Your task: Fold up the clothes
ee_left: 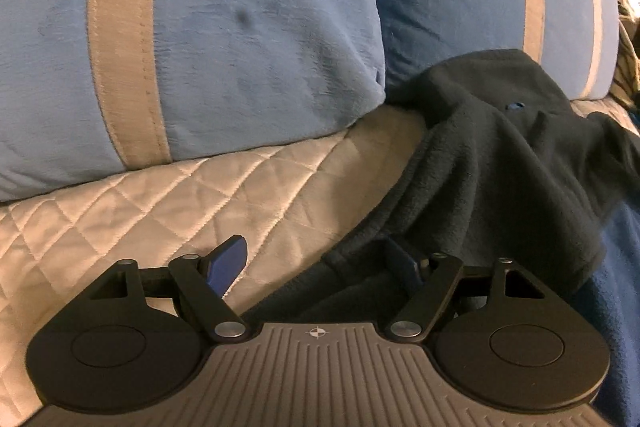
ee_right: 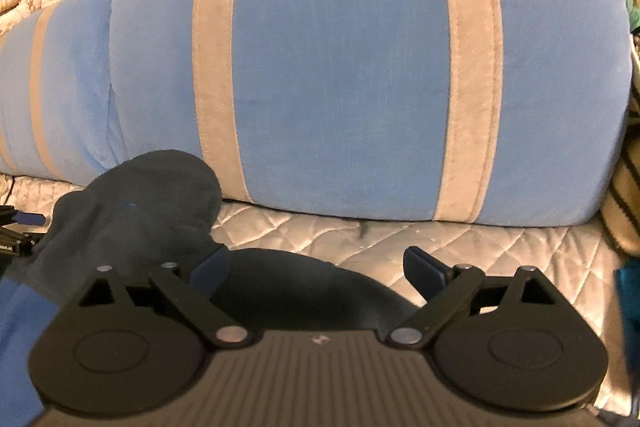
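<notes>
1. In the left wrist view, the left gripper [ee_left: 316, 263] is seen low over the quilt [ee_left: 152, 195], its jaws standing apart. The blue pad of one finger [ee_left: 228, 265] is bare over the quilt, while the other finger [ee_left: 404, 263] is sunk into the edge of the dark fleece garment [ee_left: 500, 155]. A fold of that edge lies between the jaws, but no pinch by both pads is shown, so the gripper is taken as released, probably placed there to take the hem for a fold

2. Ahead and to the right of this gripper, the garment is heaped in a loose mound against the blue striped cushions [ee_left: 240, 27], which are propped upright behind the quilt. A blue blanket [ee_left: 616, 287] lies at the far right under the garment's edge

3. In the right wrist view, the right gripper [ee_right: 316, 267] is held with its jaws wide apart and nothing pressed by either pad. A flat dark part of the garment [ee_right: 288, 287] lies directly beneath and between the jaws, and its bunched part rises ahead to the left, beside one cushion [ee_right: 340, 87]

4. The right jaws are judged to be spread so that a second edge can be taken; the garment is not yet flattened, so folding is judged barely begun
</notes>
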The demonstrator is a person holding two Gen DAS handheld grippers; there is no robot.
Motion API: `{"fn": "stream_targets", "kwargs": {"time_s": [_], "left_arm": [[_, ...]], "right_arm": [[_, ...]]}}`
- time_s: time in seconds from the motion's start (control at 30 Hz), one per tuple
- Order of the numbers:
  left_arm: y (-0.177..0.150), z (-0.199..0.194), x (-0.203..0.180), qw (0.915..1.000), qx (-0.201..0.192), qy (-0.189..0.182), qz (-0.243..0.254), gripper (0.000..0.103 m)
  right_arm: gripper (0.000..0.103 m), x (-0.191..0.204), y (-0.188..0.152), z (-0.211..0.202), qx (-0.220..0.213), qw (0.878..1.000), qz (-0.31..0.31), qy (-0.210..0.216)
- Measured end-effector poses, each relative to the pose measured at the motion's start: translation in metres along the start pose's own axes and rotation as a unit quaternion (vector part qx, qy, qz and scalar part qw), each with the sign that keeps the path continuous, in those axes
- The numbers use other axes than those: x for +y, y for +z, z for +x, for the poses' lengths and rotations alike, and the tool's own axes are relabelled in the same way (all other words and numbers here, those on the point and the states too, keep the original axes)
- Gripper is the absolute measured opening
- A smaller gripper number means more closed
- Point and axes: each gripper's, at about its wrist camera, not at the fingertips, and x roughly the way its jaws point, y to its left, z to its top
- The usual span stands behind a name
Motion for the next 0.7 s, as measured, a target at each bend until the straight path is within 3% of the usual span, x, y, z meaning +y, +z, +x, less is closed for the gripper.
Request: {"fn": "stream_targets", "kwargs": {"time_s": [0.1,0.13,0.23,0.3,0.37,0.43,0.53,0.7], "left_arm": [[-0.001,-0.002,-0.001,0.9995,0.006,-0.029,0.003,0.039],[-0.002,-0.002,-0.005,0.9994,0.009,-0.031,0.013,0.034],[0.004,-0.001,-0.018,0.9985,0.025,0.006,0.048,0.022],[0.008,-0.004,-0.028,0.9947,0.027,0.052,0.085,0.019],[0.008,-0.007,-0.037,0.9844,0.015,0.11,0.136,0.018],[0.005,-0.011,-0.043,0.973,0.0,0.157,0.169,0.008],[-0.003,-0.009,-0.052,0.9611,-0.01,0.196,0.194,0.007],[-0.009,0.003,-0.058,0.9626,0.001,0.202,0.18,0.007]], "right_arm": [[0.098,-0.009,0.0,-0.003,-0.002,1.0,0.003,-0.005],[0.098,-0.011,-0.001,-0.003,-0.002,1.0,0.004,-0.01],[0.098,-0.017,-0.002,-0.003,-0.001,1.0,0.009,-0.016],[0.098,-0.019,-0.003,-0.003,-0.001,1.0,0.01,-0.019],[0.098,-0.02,-0.004,-0.004,-0.001,1.0,0.008,-0.022],[0.098,-0.019,-0.006,-0.005,-0.002,1.0,-0.004,-0.029],[0.098,-0.018,-0.008,-0.004,-0.002,0.999,-0.02,-0.05],[0.098,-0.013,-0.014,0.006,-0.002,0.996,-0.044,-0.076]]}}
